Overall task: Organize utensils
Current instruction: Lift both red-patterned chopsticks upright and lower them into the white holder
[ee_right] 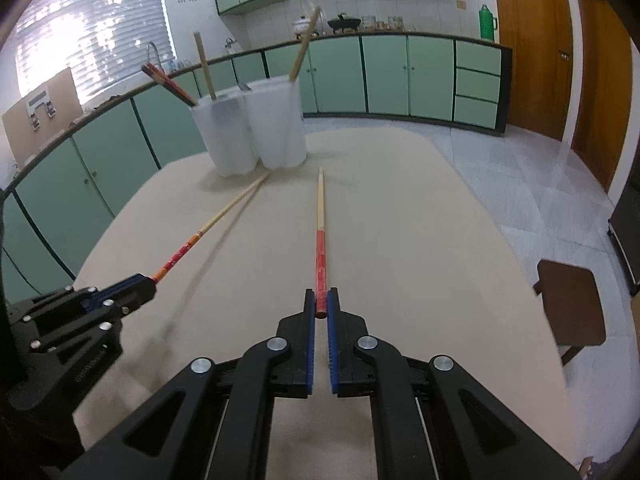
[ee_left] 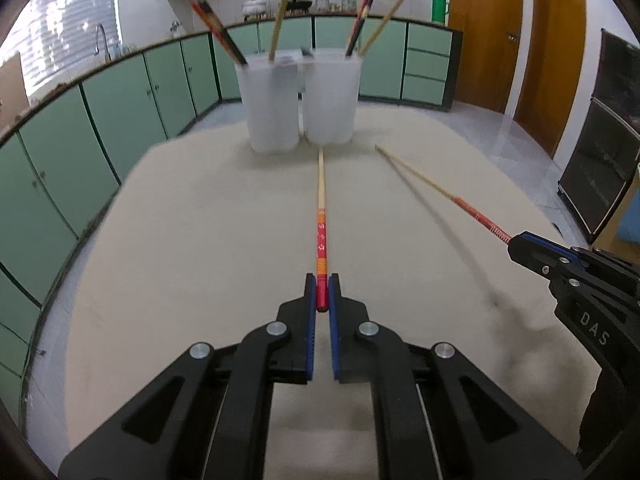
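Observation:
My left gripper [ee_left: 322, 286] is shut on the red end of a pair of orange-and-red handled chopsticks [ee_left: 321, 208], whose pale tips point at two translucent white cups [ee_left: 272, 100] [ee_left: 330, 96]. Both cups stand at the table's far side with several chopsticks upright in them. My right gripper [ee_right: 321, 298] is shut on the end of a red-handled pair of chopsticks [ee_right: 320, 216], aimed toward the cups [ee_right: 276, 128]. Each gripper shows in the other's view: the right gripper [ee_left: 514, 242] at the right edge, the left gripper [ee_right: 146, 280] at the lower left. Both pairs cast shadows on the table.
The round beige table [ee_left: 192, 248] carries only the cups. Green cabinets [ee_left: 112, 100] curve along the left and back walls. Wooden doors [ee_left: 556, 52] stand at the right, a dark cabinet [ee_left: 600, 160] beside them. A brown stool [ee_right: 572, 308] stands off the table's right edge.

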A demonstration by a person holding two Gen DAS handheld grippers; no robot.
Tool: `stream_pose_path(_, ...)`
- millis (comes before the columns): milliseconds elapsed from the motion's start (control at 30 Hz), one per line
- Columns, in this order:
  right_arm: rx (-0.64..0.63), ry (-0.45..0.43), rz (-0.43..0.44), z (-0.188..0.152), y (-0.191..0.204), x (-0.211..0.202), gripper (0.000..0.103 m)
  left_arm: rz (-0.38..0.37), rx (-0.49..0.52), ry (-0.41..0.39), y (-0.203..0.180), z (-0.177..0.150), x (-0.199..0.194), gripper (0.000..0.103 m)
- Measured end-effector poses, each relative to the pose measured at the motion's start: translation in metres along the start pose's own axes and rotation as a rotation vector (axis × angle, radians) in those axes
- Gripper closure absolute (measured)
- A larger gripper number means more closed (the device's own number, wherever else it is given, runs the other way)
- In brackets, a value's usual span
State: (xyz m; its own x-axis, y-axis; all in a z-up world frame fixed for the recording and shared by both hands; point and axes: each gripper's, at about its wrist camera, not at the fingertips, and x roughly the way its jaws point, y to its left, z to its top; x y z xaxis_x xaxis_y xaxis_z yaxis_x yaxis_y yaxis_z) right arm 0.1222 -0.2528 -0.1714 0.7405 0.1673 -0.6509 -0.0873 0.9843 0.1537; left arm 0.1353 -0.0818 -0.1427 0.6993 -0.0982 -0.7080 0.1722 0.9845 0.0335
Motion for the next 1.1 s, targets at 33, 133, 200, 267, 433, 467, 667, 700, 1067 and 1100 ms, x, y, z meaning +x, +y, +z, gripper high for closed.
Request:
stream_pose_path(33,-0.004,-0.009,0.001,0.003,0.001,-0.003,0.097,0.0,0.002,-0.014,0.001,0.003,-0.006,0.098)
stream_pose_path(133,-0.017,-0.038,0.007,0.013,0.004,-0.013,0.097,0.006,0.004,-0.055,0.005,0.013,-0.022,0.098)
stream_pose_path(200,-0.031,-0.063,0.012,0.021,0.007,-0.022,0.097,0.007,0.003,-0.09,0.008,0.021,-0.035,0.098)
stream_pose_path(267,-0.043,-0.084,0.015,0.029,0.009,-0.029,0.097,0.008,0.005,-0.117,0.01,0.027,-0.045,0.098)
stream_pose_path(433,-0.067,-0.133,0.033,0.05,0.014,-0.043,0.097,-0.004,0.012,-0.192,0.013,0.048,-0.072,0.098)
stream_pose_path(467,-0.072,-0.142,0.038,0.055,0.015,-0.045,0.097,-0.009,0.012,-0.206,0.014,0.052,-0.078,0.098)
stream_pose_path(667,-0.114,-0.187,0.076,0.086,0.023,-0.059,0.097,-0.041,0.012,-0.256,0.02,0.071,-0.093,0.098)
stream_pose_path(700,-0.119,-0.191,0.087,0.091,0.024,-0.061,0.097,-0.051,0.012,-0.262,0.022,0.076,-0.094,0.098)
stream_pose_path(1067,-0.171,-0.184,0.173,0.135,0.042,-0.066,0.097,-0.116,0.003,-0.295,0.035,0.109,-0.103,0.098)
stream_pose_path(1100,-0.177,-0.187,0.173,0.139,0.043,-0.066,0.097,-0.116,0.004,-0.298,0.037,0.11,-0.104,0.098)
